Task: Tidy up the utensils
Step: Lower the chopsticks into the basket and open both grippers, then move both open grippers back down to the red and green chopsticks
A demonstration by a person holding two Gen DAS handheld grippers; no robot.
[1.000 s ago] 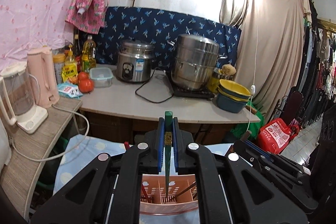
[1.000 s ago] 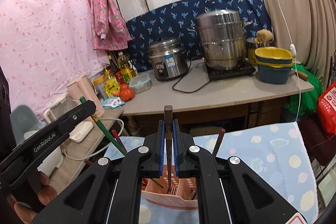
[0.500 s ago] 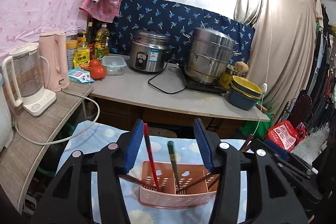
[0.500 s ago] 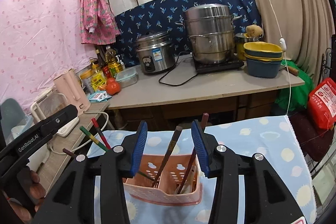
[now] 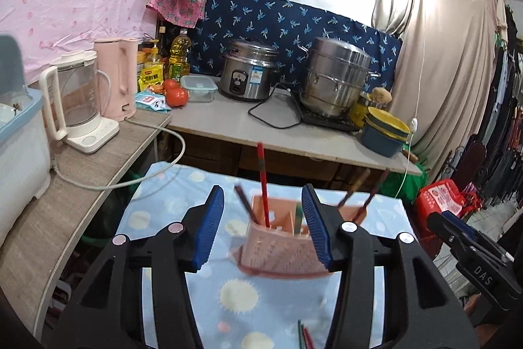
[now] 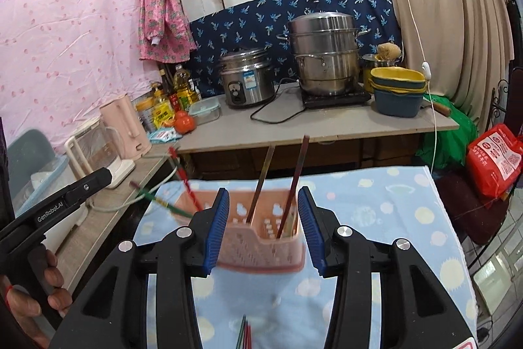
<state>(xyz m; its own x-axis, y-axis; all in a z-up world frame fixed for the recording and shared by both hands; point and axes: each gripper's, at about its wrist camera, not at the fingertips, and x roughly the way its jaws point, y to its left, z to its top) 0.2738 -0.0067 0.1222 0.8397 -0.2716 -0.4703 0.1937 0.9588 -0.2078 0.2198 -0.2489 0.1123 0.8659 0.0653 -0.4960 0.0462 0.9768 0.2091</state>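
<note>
A cramped home kitchen corner. At twelve o'clock a counter (image 5: 228, 126) carries a rice cooker (image 5: 248, 71), a steel steamer pot (image 5: 336, 80), oil bottles (image 5: 179, 54) and tomatoes (image 5: 176, 92). At nine o'clock stand kettles (image 5: 116, 77). Clothes (image 5: 500, 120) hang at three o'clock.

Our left gripper (image 5: 263, 228) and right gripper (image 6: 261, 226) are alike: black moulded arms with open cut-outs, round silver screws at the joints, and ribbed blue pads (image 5: 209, 228). Beside the pink basket (image 6: 258, 246), the left gripper's handle reads "GenRobot.AI"; our hand (image 6: 36, 293) wears a red wrist thread.
</note>
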